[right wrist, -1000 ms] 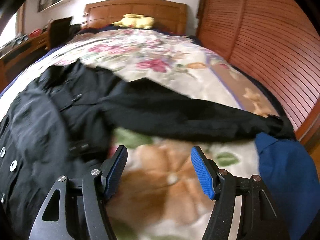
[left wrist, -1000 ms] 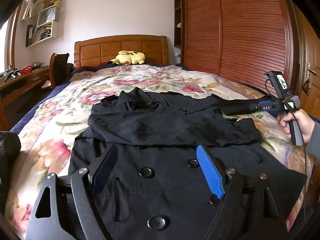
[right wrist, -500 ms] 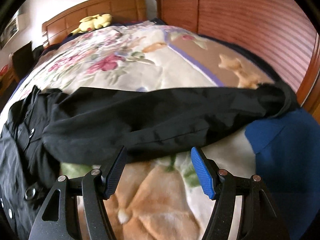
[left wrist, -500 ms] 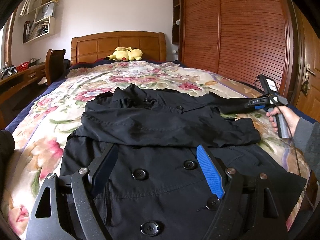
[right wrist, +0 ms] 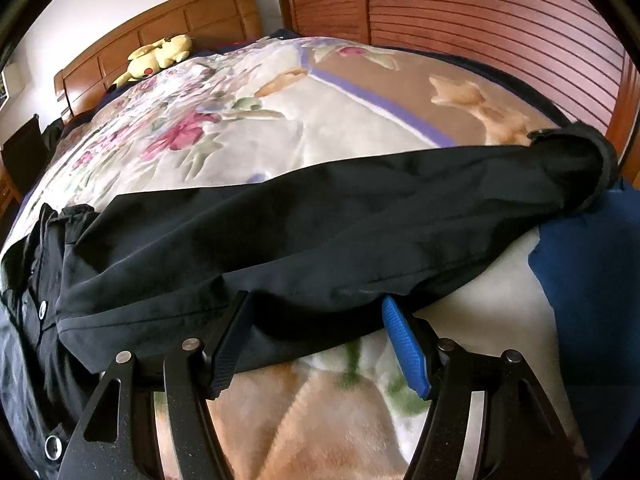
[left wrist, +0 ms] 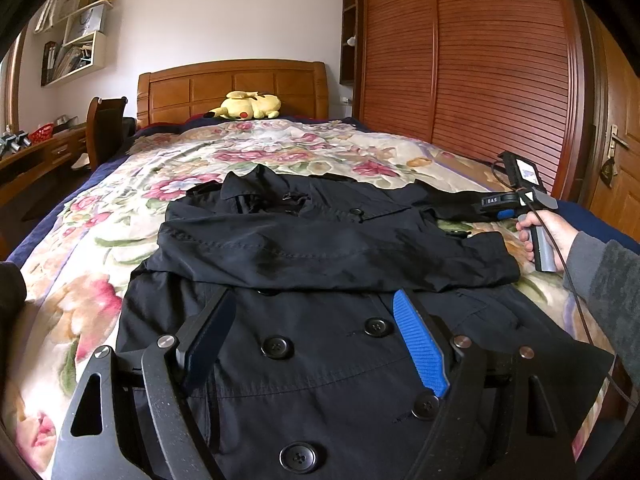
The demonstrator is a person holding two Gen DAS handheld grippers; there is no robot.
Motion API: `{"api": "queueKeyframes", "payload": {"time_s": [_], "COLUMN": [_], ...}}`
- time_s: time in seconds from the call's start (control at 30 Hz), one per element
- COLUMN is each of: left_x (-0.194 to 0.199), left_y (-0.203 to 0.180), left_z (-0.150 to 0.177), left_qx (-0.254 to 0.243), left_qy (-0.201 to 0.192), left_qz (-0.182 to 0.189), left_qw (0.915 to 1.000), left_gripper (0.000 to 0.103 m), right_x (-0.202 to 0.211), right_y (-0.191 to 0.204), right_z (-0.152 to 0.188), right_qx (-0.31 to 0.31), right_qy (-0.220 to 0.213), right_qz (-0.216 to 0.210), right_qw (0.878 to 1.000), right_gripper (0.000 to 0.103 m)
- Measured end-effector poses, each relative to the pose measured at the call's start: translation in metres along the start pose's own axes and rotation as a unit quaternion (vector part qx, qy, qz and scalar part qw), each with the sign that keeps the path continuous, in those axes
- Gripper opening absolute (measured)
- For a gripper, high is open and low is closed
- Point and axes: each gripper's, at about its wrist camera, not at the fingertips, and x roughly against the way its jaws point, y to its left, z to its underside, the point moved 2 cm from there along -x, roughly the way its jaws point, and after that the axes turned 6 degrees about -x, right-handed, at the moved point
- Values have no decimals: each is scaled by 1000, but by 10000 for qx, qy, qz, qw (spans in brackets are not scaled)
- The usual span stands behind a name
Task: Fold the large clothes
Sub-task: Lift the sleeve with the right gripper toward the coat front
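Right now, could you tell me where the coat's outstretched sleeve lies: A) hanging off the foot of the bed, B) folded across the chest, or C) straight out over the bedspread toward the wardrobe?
C: the sleeve stretches over the floral bedspread, cuff toward the wardrobe.

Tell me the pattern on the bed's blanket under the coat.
Cream blanket with pink-red flowers and green leaves; clearest in the left wrist view.

Counted one black coat [left wrist: 320, 264] with six visible buttons [left wrist: 276, 347], one flowered blanket [left wrist: 100, 248], one yellow plush toy [left wrist: 248, 106], one wooden chair [left wrist: 105, 128], two grippers: left [left wrist: 316, 332], right [right wrist: 316, 328].
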Motion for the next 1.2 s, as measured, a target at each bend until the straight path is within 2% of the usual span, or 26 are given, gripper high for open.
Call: {"api": "queueKeyframes", "payload": {"time_s": [0.03, 0.1, 0.17, 0.27, 0.4, 0.57, 0.67, 0.83, 0.87, 0.9, 0.93, 1.0, 1.2], "left_x": [0, 0, 1, 3, 4, 8, 11, 18, 19, 20, 22, 24, 24], "left_y": [0, 0, 0, 1, 4, 7, 10, 12, 12, 12, 13, 14, 16], "left_z": [0, 0, 0, 1, 1, 2, 3, 4, 5, 5, 5, 5, 5], "left_qx": [2, -2, -10, -2, -2, 34, 51, -1, -24, -45, -50, -33, -29], "left_qy": [0, -5, -16, -36, -53, -83, -89, -105, -107, -115, -127, -147, -136], "left_qz": [-1, -2, -22, -40, -79, -110, -119, -133, -134, -155, -169, -153, -180], "left_qw": [10000, 10000, 10000, 10000, 10000, 9999, 9999, 9999, 9999, 9998, 9998, 9998, 9997], "left_gripper": [82, 82, 82, 82, 82, 82, 82, 82, 82, 82, 82, 82, 82], "right_x": [0, 1, 6, 31, 75, 134, 157, 159, 153, 148, 142, 133, 94], "right_y": [3, 12, 18, 25, 41, 82, 103, 93, 92, 95, 90, 83, 57], "right_z": [0, 2, 1, -6, -11, 8, 25, 33, 31, 29, 29, 28, 19], "right_qx": [104, 467, 694, 814, 975, 1535, 1877, 1605, 1522, 1452, 1378, 1208, 520], "right_qy": [-13, 49, -26, -403, -860, -1200, -1315, -1180, -1126, -1056, -990, -937, -599], "right_qz": [-23, -40, 64, 29, -293, -829, -960, -698, -571, -449, -349, -194, 56], "right_qw": [9999, 9989, 9976, 9959, 9911, 9773, 9686, 9775, 9803, 9827, 9849, 9881, 9968], "right_gripper": [38, 4, 3, 2, 0, 0, 0, 1, 7, 19, 38, 62, 64]}}
